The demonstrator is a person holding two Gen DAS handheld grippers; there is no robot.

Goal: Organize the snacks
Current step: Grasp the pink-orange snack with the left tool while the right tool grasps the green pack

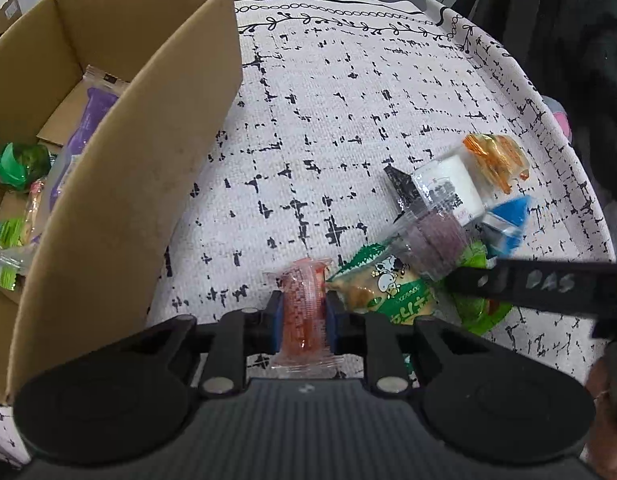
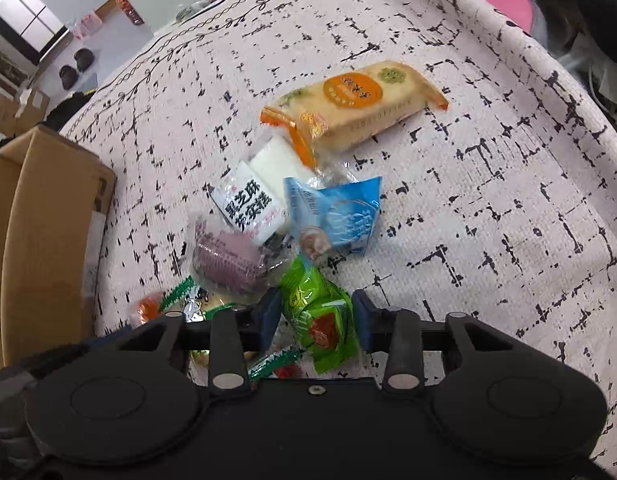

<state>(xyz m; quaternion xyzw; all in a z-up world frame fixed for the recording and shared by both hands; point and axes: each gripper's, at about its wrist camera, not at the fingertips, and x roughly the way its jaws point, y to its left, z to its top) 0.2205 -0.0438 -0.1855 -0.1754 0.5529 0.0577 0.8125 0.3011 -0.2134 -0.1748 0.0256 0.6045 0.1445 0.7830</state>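
Left claw (image 1: 304, 312) clamps red jelly packet (image 1: 302, 308) | right claw (image 2: 314, 316) straddles green packet (image 2: 322, 316), not visibly pinching | next: carry left to cardboard box (image 1: 120, 184)

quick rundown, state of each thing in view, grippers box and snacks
left gripper: shut on red jelly pack
red jelly pack: sealed, clamped between the jaws
right gripper: jaws on either side of green packet, grip unclear
green packet: sealed, between the jaws
cardboard box: open, snacks inside
orange cracker pack: sealed, lying flat on the cloth
blue packet: sealed, in the pile
purple cake pack: sealed, in the pile
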